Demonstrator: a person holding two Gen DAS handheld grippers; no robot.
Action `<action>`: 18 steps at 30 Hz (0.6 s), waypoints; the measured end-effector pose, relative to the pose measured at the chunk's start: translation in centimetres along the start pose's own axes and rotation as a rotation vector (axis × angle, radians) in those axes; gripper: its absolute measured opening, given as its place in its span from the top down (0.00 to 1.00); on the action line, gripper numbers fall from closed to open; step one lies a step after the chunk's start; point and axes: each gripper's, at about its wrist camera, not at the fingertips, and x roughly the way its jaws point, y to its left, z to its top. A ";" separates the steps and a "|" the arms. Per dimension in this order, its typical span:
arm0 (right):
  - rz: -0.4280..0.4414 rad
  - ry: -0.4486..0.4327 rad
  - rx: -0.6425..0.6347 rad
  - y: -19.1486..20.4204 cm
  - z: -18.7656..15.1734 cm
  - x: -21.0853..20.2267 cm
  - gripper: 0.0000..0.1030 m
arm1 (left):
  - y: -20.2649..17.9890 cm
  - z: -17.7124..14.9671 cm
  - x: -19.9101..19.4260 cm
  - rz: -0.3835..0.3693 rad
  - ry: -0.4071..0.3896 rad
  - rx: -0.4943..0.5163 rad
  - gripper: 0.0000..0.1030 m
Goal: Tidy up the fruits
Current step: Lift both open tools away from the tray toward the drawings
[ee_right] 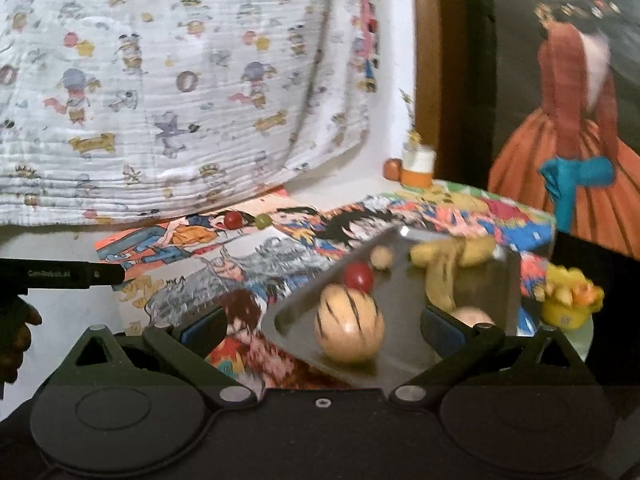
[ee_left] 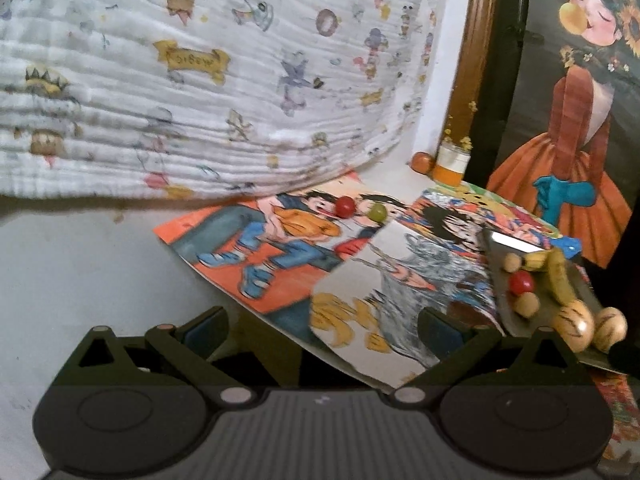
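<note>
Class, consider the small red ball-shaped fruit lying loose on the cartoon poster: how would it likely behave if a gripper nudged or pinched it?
The red fruit looks round and smooth, so a nudge would probably roll it across the flat poster. Its glossy skin suggests it may slip from a pinch. It appears small, so likely light.

A tray (ee_right: pixel 480 344) lies on comic sheets (ee_right: pixel 304 224) spread over the worktop (ee_left: pixel 80 264), holding a striped melon (ee_right: pixel 348 326), a small round fruit (ee_right: pixel 359 276) just behind it, a little ball (ee_right: pixel 381 257) farther back and a banana (ee_right: pixel 440 276) to the right. Two more small fruits (ee_left: pixel 345 206) sit side by side on the sheets, well behind and left of the tray. A hanging cloth (ee_left: pixel 180 80) stands behind them, a cup (ee_left: pixel 450 164) in the back corner to its right.
</note>
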 end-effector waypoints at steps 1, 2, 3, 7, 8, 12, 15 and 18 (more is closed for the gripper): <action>0.009 0.004 -0.029 0.1 0.6 0.5 0.01 | 0.2 0.2 0.2 0.007 -0.002 0.006 0.00; 0.015 0.009 -0.056 0.2 1.2 1.1 0.01 | 0.4 0.5 0.5 0.016 -0.004 0.018 0.00; 0.021 0.013 -0.084 0.3 1.7 1.5 0.01 | 0.5 0.7 0.7 0.022 -0.006 0.030 0.00; 0.066 0.031 -0.193 0.4 4.1 3.4 0.01 | 1.0 1.8 2.0 0.043 -0.013 0.088 0.00; 0.079 0.038 -0.218 0.3 4.8 3.9 0.01 | 1.1 2.2 2.3 0.046 -0.015 0.106 0.00; 0.124 0.069 -0.302 0.2 7.8 6.4 0.01 | 1.5 3.9 3.9 0.029 -0.023 0.151 0.00; 0.161 0.092 -0.343 0.1 9.8 8.2 0.01 | 1.5 5.1 5.4 0.014 -0.019 0.202 0.00; 0.202 0.119 -0.372 0.0 11.6 10.4 0.01 | 1.0 6.1 7.0 0.002 -0.011 0.268 0.00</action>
